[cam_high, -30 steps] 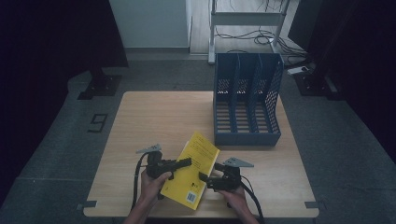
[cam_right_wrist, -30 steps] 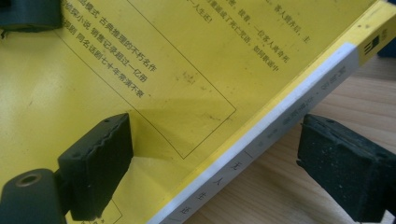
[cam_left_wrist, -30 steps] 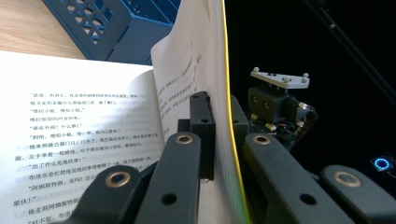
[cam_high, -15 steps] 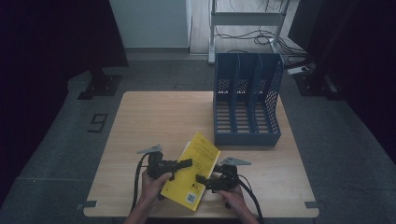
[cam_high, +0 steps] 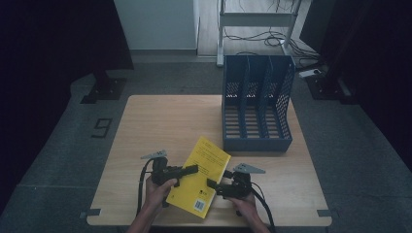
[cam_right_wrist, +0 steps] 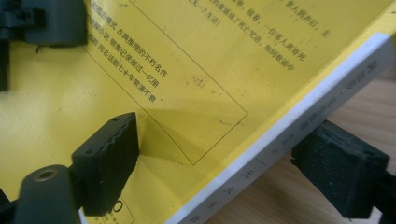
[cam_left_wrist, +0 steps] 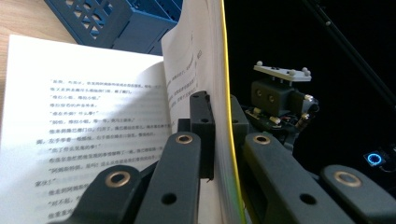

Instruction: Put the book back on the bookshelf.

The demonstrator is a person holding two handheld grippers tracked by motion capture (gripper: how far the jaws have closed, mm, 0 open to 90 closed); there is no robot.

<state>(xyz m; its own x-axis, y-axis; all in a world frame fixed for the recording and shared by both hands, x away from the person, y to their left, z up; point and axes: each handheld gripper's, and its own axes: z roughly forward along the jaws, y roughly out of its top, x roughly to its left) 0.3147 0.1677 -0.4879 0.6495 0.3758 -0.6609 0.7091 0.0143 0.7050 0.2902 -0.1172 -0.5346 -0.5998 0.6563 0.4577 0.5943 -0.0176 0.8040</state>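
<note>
A yellow paperback book [cam_high: 206,158] lies slanted on the wooden table [cam_high: 165,121], near its front edge. My left gripper [cam_high: 194,169] reaches in from the book's left side. In the left gripper view it [cam_left_wrist: 217,107] is shut on the lifted yellow cover and a few pages, with an open page of printed text [cam_left_wrist: 84,102] beside it. My right gripper [cam_high: 210,183] is at the book's lower right edge. In the right gripper view it [cam_right_wrist: 233,154] stands open astride the white spine [cam_right_wrist: 299,121], one pad [cam_right_wrist: 109,158] over the cover and the other [cam_right_wrist: 341,168] over the table.
A blue three-slot file rack [cam_high: 255,111] stands upright at the table's back right, just beyond the book's far corner. The person's hands [cam_high: 158,191] come in over the front edge. Bare wood lies at the left and back of the table.
</note>
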